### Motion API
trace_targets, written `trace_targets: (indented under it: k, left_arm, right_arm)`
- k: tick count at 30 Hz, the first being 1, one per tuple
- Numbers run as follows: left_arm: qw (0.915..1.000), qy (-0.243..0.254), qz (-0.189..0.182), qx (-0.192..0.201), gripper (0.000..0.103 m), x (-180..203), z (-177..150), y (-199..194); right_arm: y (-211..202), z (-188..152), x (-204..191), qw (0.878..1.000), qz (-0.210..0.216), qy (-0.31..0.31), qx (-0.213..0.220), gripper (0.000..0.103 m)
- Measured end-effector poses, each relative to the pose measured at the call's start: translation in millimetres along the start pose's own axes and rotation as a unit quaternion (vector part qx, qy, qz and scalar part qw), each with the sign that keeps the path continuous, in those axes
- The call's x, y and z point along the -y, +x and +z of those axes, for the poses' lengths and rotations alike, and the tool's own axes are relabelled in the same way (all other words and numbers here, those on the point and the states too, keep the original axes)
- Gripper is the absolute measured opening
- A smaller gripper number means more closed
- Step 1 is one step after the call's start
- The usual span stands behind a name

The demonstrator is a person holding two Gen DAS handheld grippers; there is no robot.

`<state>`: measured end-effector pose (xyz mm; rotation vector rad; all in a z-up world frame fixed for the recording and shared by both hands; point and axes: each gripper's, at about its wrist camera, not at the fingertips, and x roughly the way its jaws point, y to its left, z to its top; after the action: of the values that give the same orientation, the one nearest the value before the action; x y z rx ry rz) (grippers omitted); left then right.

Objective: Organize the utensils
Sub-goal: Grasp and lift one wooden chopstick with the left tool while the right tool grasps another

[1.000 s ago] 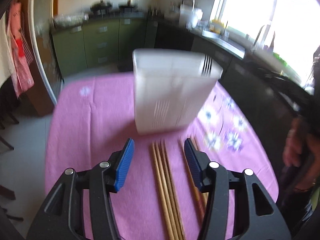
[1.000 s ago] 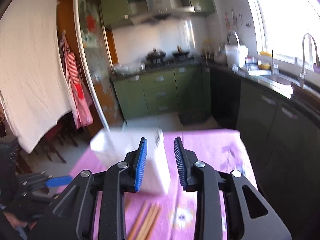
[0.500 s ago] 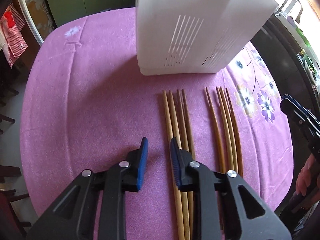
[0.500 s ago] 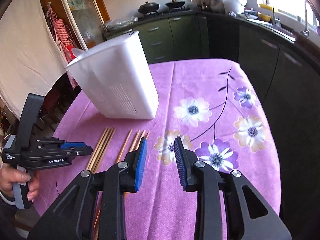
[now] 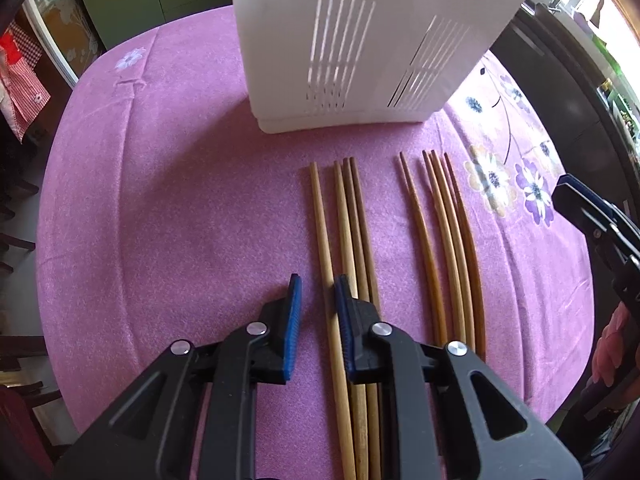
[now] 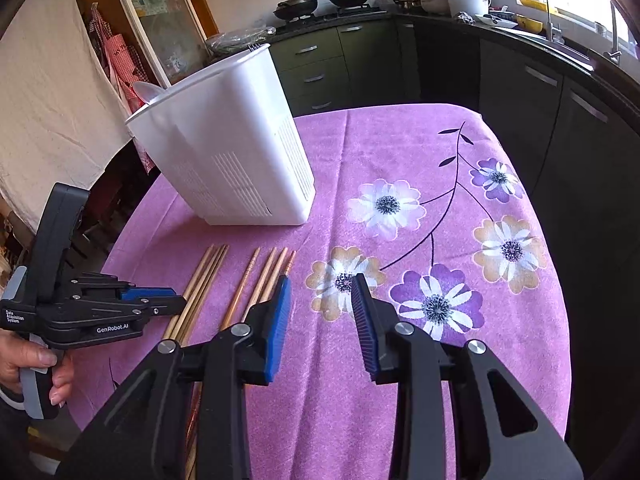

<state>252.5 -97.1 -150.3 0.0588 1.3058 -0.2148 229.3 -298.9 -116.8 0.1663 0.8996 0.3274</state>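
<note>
A white slotted utensil holder [image 5: 360, 40] stands upright on the purple tablecloth [image 5: 160, 200]; it also shows in the right wrist view [image 6: 232, 152], with fork tines and a spoon at its rim. Two groups of wooden chopsticks lie in front of it: a left group [image 5: 344, 216] and a right group [image 5: 444, 224]. My left gripper [image 5: 318, 284] is open with a narrow gap, low over the cloth, straddling the leftmost chopstick of the left group. My right gripper [image 6: 320, 284] is open and empty, just right of the chopsticks [image 6: 260, 284].
The round table's edge curves close on the left and right. Dark kitchen cabinets [image 6: 560, 92] and a counter with a sink stand to the right. Green cabinets [image 6: 320, 68] with pans lie behind. A red checked cloth [image 5: 20, 80] hangs at the left.
Both grippers have come down toward the table. My left gripper narrowed its jaws and moved in over the left chopstick group. My right gripper's jaws opened wider.
</note>
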Motion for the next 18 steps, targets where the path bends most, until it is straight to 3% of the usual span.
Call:
trace_targets:
  k: [7, 12, 15, 18]
  left_arm:
    - [0.9994, 0.017, 0.029, 0.007, 0.009, 11.8, 9.0, 4.9]
    - [0.9999, 0.002, 0.013, 0.01, 0.006, 6.3, 10.3, 0.8]
    - [0.9991, -0.004, 0.011, 0.041, 0.006, -5.3, 7.0, -16.5]
    - [0.9947, -0.013, 0.0, 0.102, 0.006, -16.1, 3.0, -54.0]
  right_arm:
    - [0.9, -1.9, -2.0, 1.0, 0.002, -0.002, -0.007, 0.033]
    - [1.3, -2.8, -4.2, 1.0, 0.004, -0.007, -0.014, 0.034]
    - [3.9, -2.3, -4.8, 1.0, 0.011, -0.005, -0.026, 0.034]
    - [10.2, -0.2, -7.3, 0.999, 0.023, -0.002, -0.045, 0.034]
